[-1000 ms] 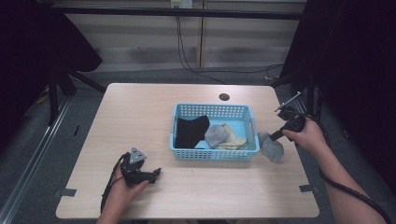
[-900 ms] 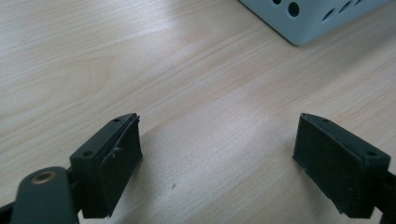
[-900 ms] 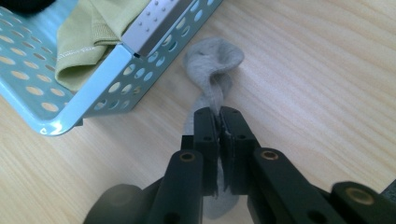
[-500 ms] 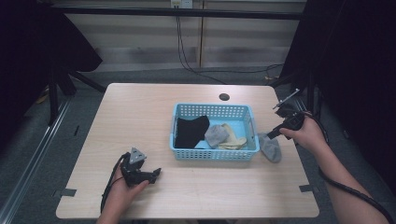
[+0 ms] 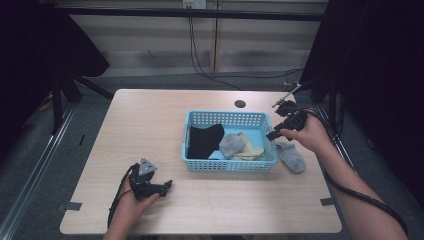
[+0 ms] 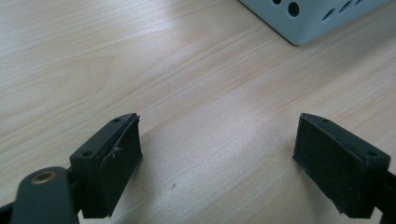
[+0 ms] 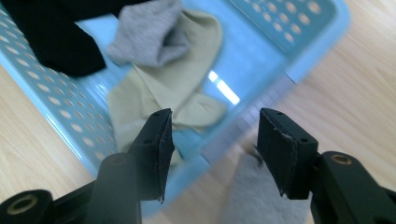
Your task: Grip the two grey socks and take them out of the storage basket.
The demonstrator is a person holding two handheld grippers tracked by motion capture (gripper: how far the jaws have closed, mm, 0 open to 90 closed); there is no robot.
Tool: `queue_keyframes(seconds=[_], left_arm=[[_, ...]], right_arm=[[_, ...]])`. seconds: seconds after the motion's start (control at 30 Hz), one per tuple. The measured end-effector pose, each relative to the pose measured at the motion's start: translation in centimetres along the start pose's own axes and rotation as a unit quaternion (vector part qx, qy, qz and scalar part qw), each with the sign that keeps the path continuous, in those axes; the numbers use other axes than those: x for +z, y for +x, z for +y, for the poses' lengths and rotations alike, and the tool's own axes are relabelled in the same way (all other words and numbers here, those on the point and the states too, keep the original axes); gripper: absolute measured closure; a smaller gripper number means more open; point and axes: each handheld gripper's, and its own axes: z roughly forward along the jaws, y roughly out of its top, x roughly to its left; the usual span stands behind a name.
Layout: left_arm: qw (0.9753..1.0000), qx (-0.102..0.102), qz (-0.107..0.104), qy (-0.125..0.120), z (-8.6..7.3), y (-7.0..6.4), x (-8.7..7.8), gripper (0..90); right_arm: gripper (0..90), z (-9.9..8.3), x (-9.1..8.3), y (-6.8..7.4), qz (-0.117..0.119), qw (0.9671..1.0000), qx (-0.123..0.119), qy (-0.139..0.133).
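A light blue basket [image 5: 227,164] sits on the table right of centre and holds a black sock [image 5: 204,140], a grey sock [image 5: 231,145] and a cream sock [image 5: 250,149]. Another grey sock [image 5: 291,156] lies on the table just right of the basket. My right gripper [image 5: 272,136] hovers open over the basket's right rim, above that sock. The right gripper view has the cream sock [image 7: 163,88], the grey sock [image 7: 152,35] and the black sock [image 7: 51,39] beyond the jaws, and the loose grey sock [image 7: 250,196] below them. My left gripper [image 5: 167,185] rests open near the table's front left.
A wooden table [image 5: 150,115] carries everything, with a small dark round hole [image 5: 240,104] behind the basket. Dark stands and cables stand around the table's far side. In the left gripper view a basket corner [image 6: 308,18] lies ahead over bare wood.
The right gripper has let go of the grey sock, which now lies on the table right of the basket, and has moved left and up over the basket's rim. The left gripper has stayed put.
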Motion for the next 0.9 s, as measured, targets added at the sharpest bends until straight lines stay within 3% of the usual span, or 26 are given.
queue_keyframes(seconds=[0.23, 0.9], left_arm=[[1.0000, 0.001, 0.000, 0.000, 0.0, 0.0, 0.0, 14.4], [1.0000, 0.000, -0.001, 0.000, 0.0, 0.0, 0.0, 14.4]], right_arm=[[44.0, 2.8, 1.8, 2.1, 0.010, 0.9995, -0.029, 0.005], [40.9, 4.9, 6.9, 3.2, 0.014, 0.9993, -0.024, 0.024]])
